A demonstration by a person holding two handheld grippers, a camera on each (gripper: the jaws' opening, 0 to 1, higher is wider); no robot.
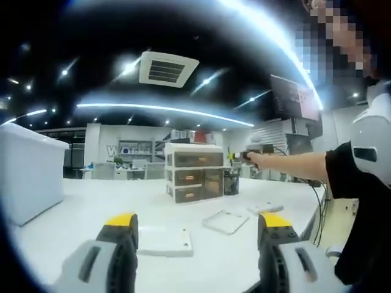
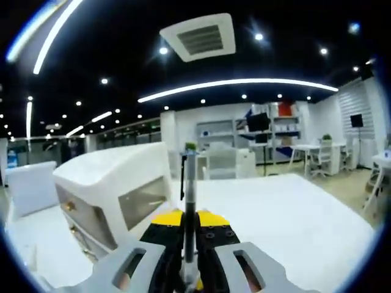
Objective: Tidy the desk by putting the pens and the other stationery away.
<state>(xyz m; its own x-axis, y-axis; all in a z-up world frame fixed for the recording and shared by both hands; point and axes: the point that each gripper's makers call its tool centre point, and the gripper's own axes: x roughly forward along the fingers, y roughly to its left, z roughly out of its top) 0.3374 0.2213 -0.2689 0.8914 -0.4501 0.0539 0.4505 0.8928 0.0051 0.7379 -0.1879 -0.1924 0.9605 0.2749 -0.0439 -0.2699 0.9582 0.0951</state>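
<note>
- Pen (image 2: pixel 188 201) pinched upright between pressed-together jaws of right gripper (image 2: pixel 188 244), green-tipped cap upward, held just beside and above drawer unit (image 2: pixel 116 201).
- Seen from left gripper view: person's hand (image 1: pixel 255 159) reaching over pen cup (image 1: pixel 231 182), right beside drawer unit (image 1: pixel 194 172).
- Left gripper (image 1: pixel 198 235) spread wide, holding nothing, well short of drawer unit, above white desk (image 1: pixel 91 201).
- Flat white pads (image 1: pixel 226 221) lying on desk between left gripper and drawer unit.
- Step in hand, likely: carrying pen to storage.
- Next move calls for: lowering tip into cup beside drawer unit, then releasing.
</note>
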